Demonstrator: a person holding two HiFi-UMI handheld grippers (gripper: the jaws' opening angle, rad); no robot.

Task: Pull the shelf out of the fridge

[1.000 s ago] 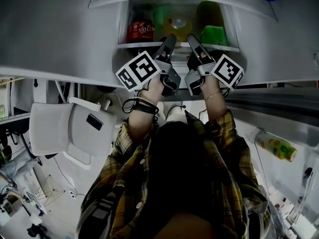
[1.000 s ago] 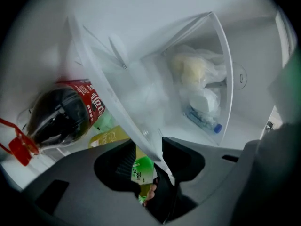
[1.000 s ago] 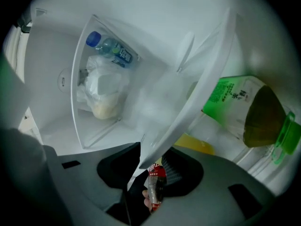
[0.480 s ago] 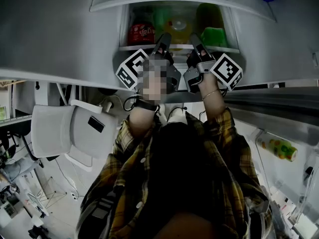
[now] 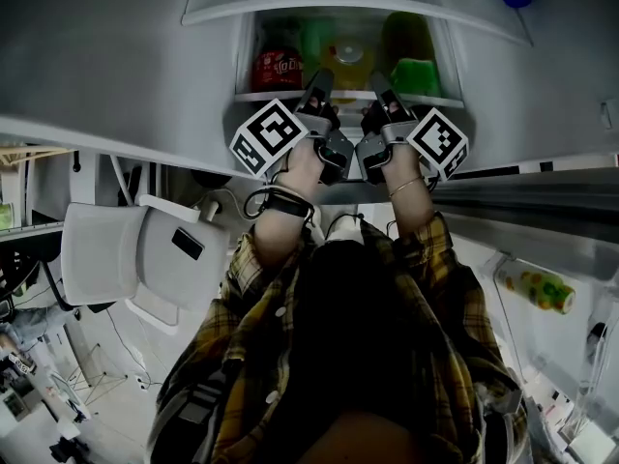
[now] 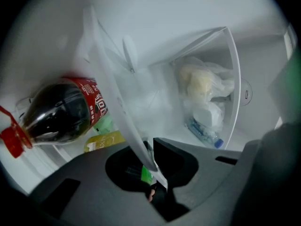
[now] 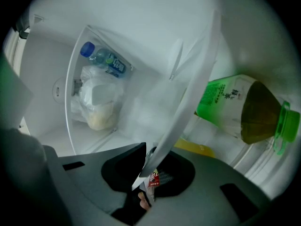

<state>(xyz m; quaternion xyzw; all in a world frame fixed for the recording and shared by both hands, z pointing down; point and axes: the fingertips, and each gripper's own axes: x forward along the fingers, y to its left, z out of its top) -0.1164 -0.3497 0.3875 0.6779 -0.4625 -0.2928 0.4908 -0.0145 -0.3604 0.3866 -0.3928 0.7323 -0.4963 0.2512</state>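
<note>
Both arms reached level into the fridge; left gripper [image 5: 317, 80] and right gripper [image 5: 380, 83] jaws had just closed, clamping the shelf [image 5: 263, 95] edge.

The fridge [image 5: 116, 56] is being viewed steeply downward from the head camera. Both gripper views are being aimed level into it, very close to the shelf [image 6: 117, 102]. That shelf is being shared by all three views.

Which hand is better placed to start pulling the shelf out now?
Neither is better: the left gripper and the right gripper have both just been closing on the shelf edge, side by side. Pulling with both together looks steadiest.
</note>
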